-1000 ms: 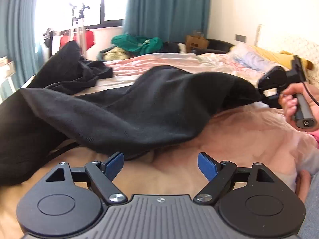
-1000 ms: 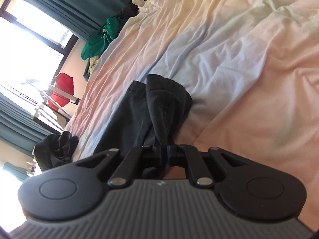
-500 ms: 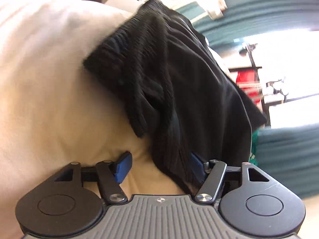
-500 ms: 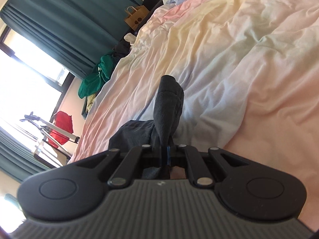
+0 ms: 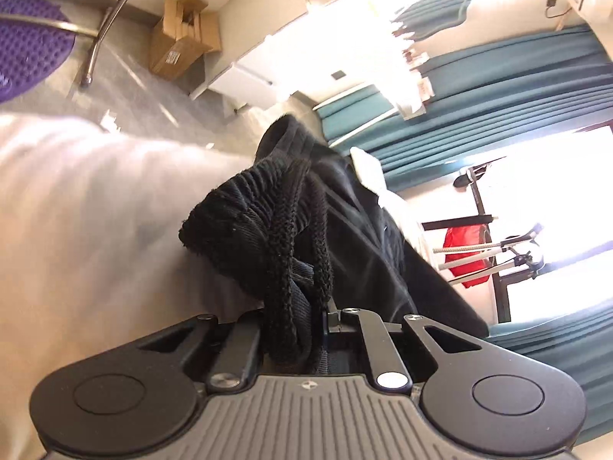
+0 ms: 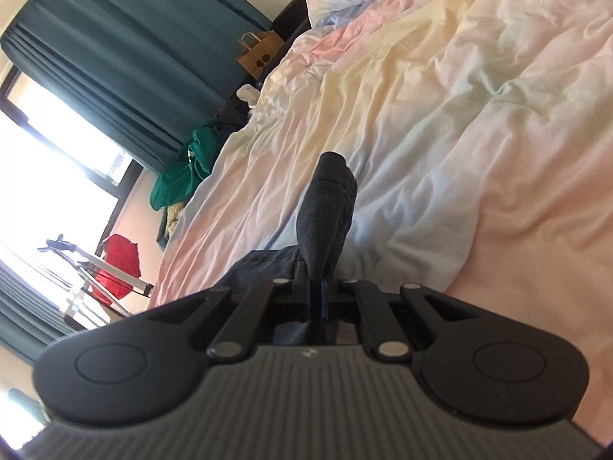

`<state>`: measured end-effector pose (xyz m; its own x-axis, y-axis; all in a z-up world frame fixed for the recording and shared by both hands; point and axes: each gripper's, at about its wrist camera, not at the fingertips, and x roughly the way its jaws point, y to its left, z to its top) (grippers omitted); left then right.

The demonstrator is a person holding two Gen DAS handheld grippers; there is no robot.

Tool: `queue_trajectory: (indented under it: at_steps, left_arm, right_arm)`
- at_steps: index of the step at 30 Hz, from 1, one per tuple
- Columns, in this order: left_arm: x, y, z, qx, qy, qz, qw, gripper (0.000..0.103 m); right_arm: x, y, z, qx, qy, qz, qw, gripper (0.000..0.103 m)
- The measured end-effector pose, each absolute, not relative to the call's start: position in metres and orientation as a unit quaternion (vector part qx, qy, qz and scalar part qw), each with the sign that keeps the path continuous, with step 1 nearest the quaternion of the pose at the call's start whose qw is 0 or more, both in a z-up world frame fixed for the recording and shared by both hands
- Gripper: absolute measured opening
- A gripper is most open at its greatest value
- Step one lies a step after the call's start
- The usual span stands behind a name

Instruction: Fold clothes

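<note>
- Spreading out ahead of both pairs of fingers, the bed (image 6: pixel 479 122) fills most of the right wrist view with its rumpled pastel cover, and shows as a pale blurred slope to the left of the fingers in the left wrist view.
- Teal curtains (image 5: pixel 498 88) hang far beyond the left fingers, on their right side; in the right wrist view they hang far off to the upper left.
- The black garment (image 5: pixel 345 230) runs forward from between the left fingers and trails off to their right across the bed; its ribbed, bunched edge with a braided cord stands just ahead of the fingertips.
- The left gripper (image 5: pixel 302 322) is clamped on that bunched edge, jaws drawn nearly together with thick cloth packed between them.
- The right gripper (image 6: pixel 316 295) is pinched tight on another part of the black garment, a narrow fold of which sticks up just past the fingertips.
</note>
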<state>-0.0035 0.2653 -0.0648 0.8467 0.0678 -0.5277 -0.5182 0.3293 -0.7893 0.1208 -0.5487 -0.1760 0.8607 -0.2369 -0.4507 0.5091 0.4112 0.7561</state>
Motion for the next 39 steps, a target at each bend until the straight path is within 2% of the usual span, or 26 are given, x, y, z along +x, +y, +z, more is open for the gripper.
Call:
queue_trajectory:
  at_steps: [5,12,15,20,22,24,29,30,31,33,34,35,36,37,39]
  left_arm:
    - [-0.018,0.292,-0.011,-0.515,0.209,0.171,0.813,0.011]
    - [-0.022,0.327,0.006,-0.519,0.248,0.155,0.803,0.011]
    - [-0.021,0.351,-0.032,-0.538,0.270,0.163,0.782,0.011]
    - [-0.024,0.370,-0.082,-0.562,0.299,0.163,0.754,0.013]
    - [-0.027,0.375,-0.093,-0.570,0.304,0.160,0.746,0.017]
    - [-0.027,0.375,-0.091,-0.561,0.312,0.156,0.751,0.022]
    - [-0.033,0.363,-0.059,-0.492,0.338,0.157,0.787,0.031]
    - [-0.036,0.360,-0.050,-0.478,0.339,0.157,0.795,0.041]
    - [-0.040,0.357,-0.041,-0.464,0.340,0.157,0.803,0.053]
    - [-0.045,0.347,-0.022,-0.427,0.340,0.157,0.823,0.067]
    - [-0.047,0.342,-0.015,-0.410,0.340,0.158,0.831,0.074]
    - [-0.048,0.335,-0.005,-0.389,0.339,0.161,0.841,0.078]
    - [-0.049,0.329,0.003,-0.376,0.335,0.165,0.848,0.082]
    - [-0.049,0.321,0.011,-0.358,0.328,0.164,0.859,0.083]
    - [-0.046,0.305,0.024,-0.328,0.317,0.157,0.876,0.088]
  right_arm:
    - [0.105,-0.558,-0.176,0.540,0.098,-0.215,0.808,0.007]
    - [0.072,-0.552,-0.155,0.530,0.052,-0.240,0.811,0.007]
    - [0.052,-0.543,-0.149,0.520,0.048,-0.282,0.804,0.007]
    - [0.045,-0.557,-0.199,0.594,0.140,-0.333,0.719,0.007]
    - [0.042,-0.562,-0.219,0.621,0.171,-0.349,0.681,0.007]
    - [0.039,-0.563,-0.227,0.640,0.163,-0.344,0.667,0.007]
    - [0.040,-0.550,-0.195,0.578,0.148,-0.365,0.715,0.010]
    - [0.039,-0.548,-0.186,0.559,0.142,-0.376,0.725,0.011]
    - [0.039,-0.547,-0.179,0.542,0.137,-0.388,0.733,0.015]
    - [0.037,-0.544,-0.166,0.508,0.122,-0.407,0.749,0.028]
    - [0.036,-0.544,-0.160,0.496,0.113,-0.409,0.757,0.038]
    - [0.036,-0.544,-0.154,0.484,0.105,-0.410,0.766,0.050]
    - [0.037,-0.542,-0.149,0.471,0.099,-0.408,0.776,0.055]
    - [0.038,-0.540,-0.143,0.458,0.092,-0.406,0.785,0.064]
    - [0.042,-0.533,-0.130,0.427,0.083,-0.395,0.809,0.071]
